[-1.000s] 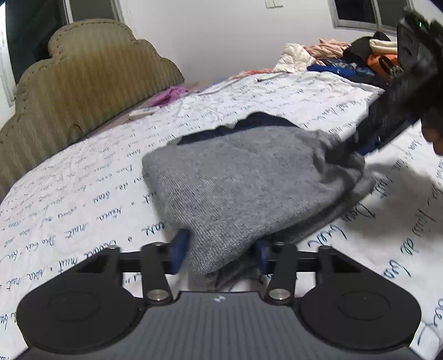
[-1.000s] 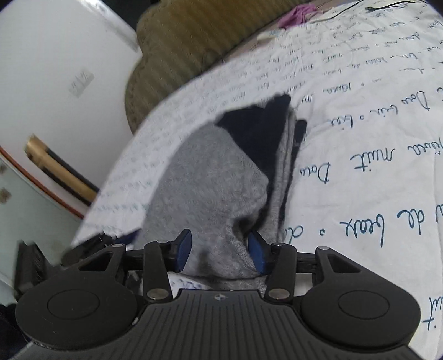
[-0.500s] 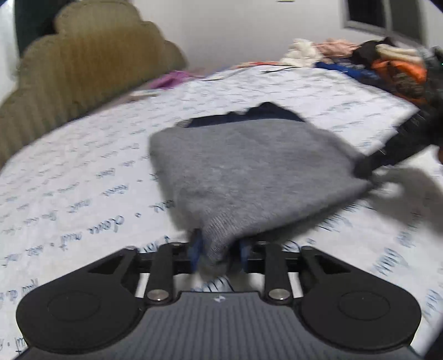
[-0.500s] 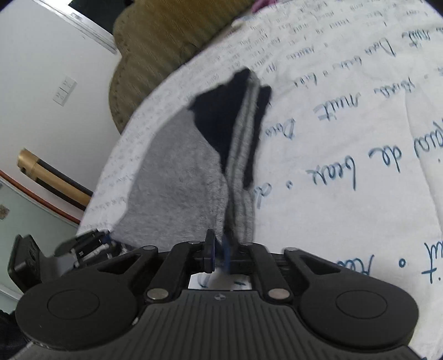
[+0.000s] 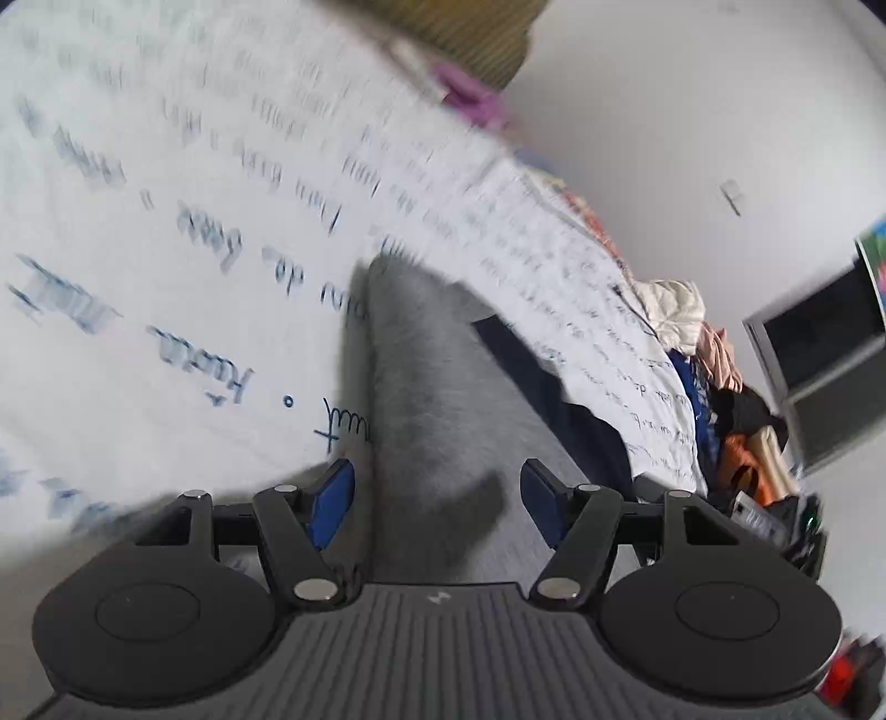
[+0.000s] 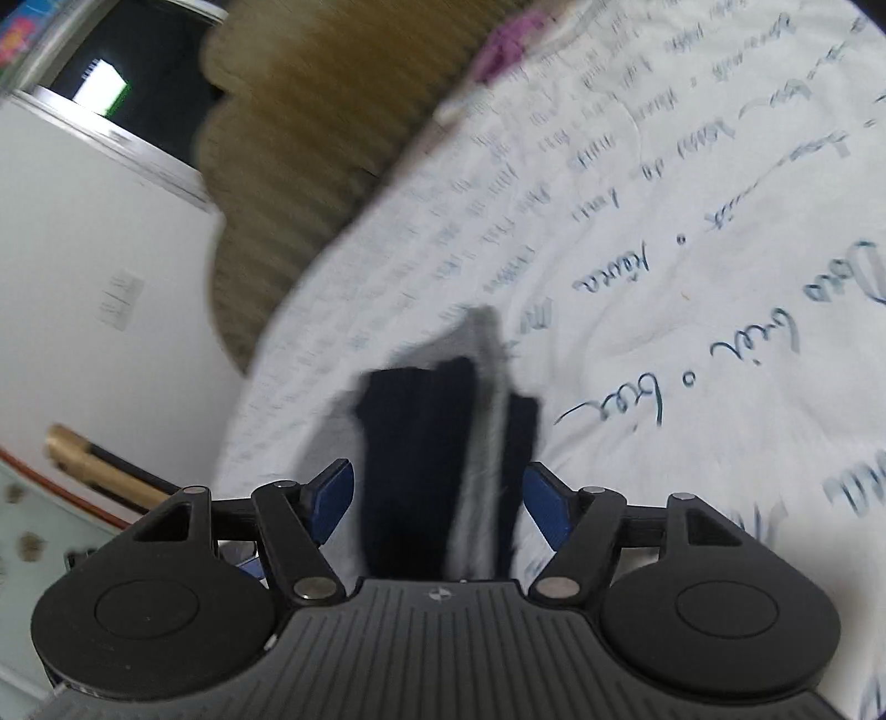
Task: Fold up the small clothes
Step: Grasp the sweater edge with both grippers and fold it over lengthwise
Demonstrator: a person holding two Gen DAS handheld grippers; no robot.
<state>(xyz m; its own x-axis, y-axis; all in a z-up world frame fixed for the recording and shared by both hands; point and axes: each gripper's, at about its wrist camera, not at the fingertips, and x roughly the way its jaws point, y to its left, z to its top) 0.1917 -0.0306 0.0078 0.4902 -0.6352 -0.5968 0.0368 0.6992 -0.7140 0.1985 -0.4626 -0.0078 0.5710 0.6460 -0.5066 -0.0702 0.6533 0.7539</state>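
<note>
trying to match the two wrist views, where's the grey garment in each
Left wrist: grey garment in the lower centre, running up from between the open jaws.
Right wrist: lower centre, mostly its navy side showing.
Shared landmark: purple cloth near the headboard.

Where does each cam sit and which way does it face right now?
Left wrist: behind the left gripper, looking along its open blue pads over the folded grey knit garment on the white script-printed bedsheet, toward a clothes pile.
Right wrist: behind the right gripper, pads open around the garment's navy edge, facing the olive scalloped headboard.
Shared: garment, sheet, headboard. No hand or sleeve shows in either.
</note>
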